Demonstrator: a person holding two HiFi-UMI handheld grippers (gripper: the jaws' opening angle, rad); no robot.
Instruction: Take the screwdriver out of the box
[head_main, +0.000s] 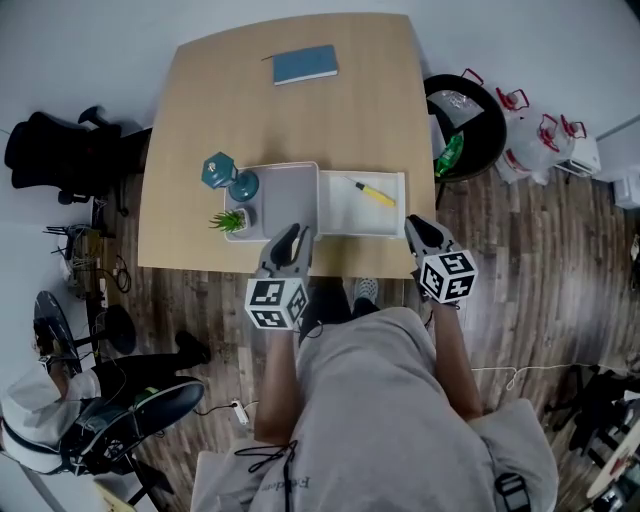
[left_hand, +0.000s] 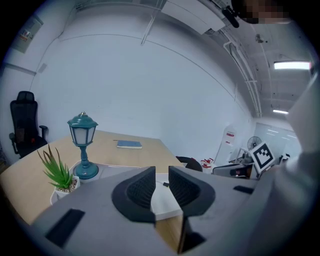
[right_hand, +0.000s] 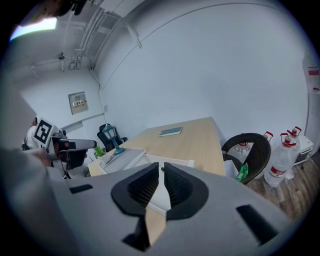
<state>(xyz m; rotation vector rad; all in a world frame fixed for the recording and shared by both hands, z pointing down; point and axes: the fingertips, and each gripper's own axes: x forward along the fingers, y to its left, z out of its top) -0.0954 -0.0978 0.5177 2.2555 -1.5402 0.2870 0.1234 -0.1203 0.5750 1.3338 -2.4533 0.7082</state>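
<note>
Meanwhile, left claw (head_main: 291, 233) and right claw (head_main: 417, 223) are held slightly parted, empty; screwdriver (head_main: 373, 193) in box (head_main: 338, 208) is best pinched across its handle.

No writing is legible: the wall plaque (right_hand: 77, 102), shirt print (head_main: 297, 483) and blue book (head_main: 305, 64) are too small or blurred.

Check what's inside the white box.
Only a yellow screwdriver lies in the box, near its far right corner. Nothing covers the rest of its floor.
</note>
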